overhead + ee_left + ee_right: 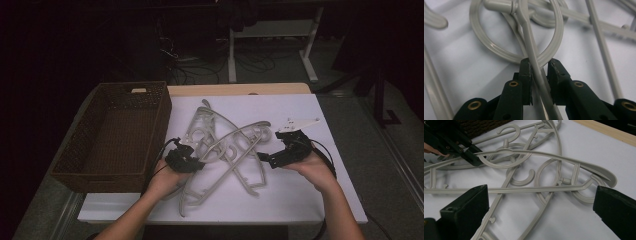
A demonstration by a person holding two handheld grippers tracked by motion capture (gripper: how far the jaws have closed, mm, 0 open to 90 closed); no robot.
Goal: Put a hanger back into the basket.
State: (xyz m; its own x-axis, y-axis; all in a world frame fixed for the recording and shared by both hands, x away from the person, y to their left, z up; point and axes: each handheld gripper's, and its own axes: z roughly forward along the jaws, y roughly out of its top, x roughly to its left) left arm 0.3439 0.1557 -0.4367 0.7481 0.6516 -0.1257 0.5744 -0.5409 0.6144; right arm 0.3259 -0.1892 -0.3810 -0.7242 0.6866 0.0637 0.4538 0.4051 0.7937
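High view, left gripper (192, 161) fingers pinching grey hanger (235, 145), wicker basket (80, 150) beside.

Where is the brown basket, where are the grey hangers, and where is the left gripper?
wicker basket (159, 117), high view, on its right wall.
pile of grey plastic hangers (235, 137), high view, on a curved arm.
left gripper (540, 75), left gripper view, midway between its fingertips.

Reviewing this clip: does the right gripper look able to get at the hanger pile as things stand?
Probably yes. The right gripper sits at the pile's edge with jaws wide open, and the nearest hanger lies just ahead on the white board, nothing between. The left gripper grips a bar on the far side.
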